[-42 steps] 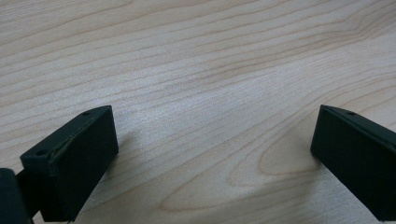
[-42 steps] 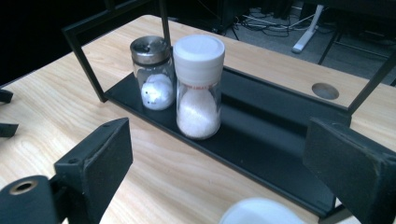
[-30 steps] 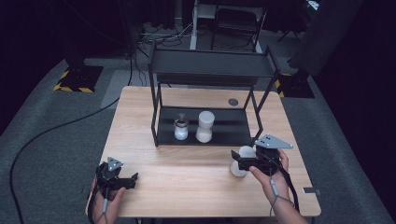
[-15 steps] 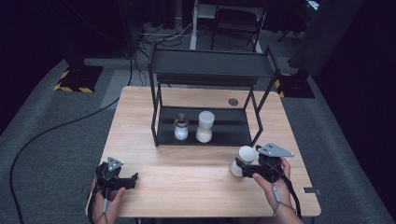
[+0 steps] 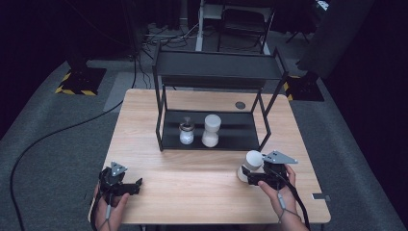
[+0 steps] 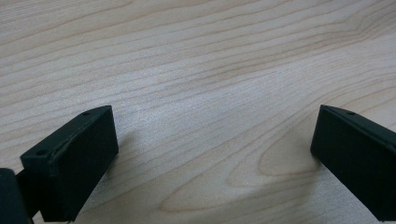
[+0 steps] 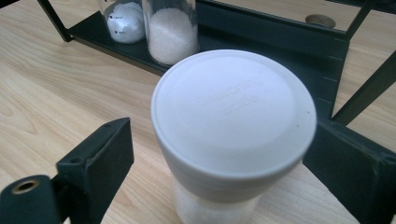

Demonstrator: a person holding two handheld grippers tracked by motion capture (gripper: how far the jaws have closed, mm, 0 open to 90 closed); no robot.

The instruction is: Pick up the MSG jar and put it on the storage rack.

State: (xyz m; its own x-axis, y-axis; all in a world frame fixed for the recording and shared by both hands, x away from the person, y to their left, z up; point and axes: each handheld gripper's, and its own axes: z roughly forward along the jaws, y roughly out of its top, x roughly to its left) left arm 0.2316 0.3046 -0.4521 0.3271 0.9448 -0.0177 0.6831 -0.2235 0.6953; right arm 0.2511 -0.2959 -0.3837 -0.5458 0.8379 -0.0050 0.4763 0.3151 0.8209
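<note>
The white-lidded jar (image 5: 250, 165) stands on the worktop (image 5: 192, 187) at the near right, just in front of the black shelf (image 5: 216, 77). The right gripper (image 5: 254, 179) brackets it, its jaws having just been closing, a gap showing beside the left one. The left gripper (image 5: 129, 185) rests open, empty.

room dark, light falls mostly on the wooden table (image 5: 144, 120), pale grain w/ a small round dark cap (image 5: 240, 105) set in its top near the far edge. floor around the table is grey carpet (image 5: 57, 139). a black cable (image 5: 43, 144) snakes over the carpet left of the table. two yellow-black striped blocks (image 5: 77, 79) sit on the floor, one beyond the table's far left corner, other beyond the far right. behind the table a white post (image 5: 198, 29) & a dark metal frame, more cables at its foot. background past that black, can't tell walls.
</note>
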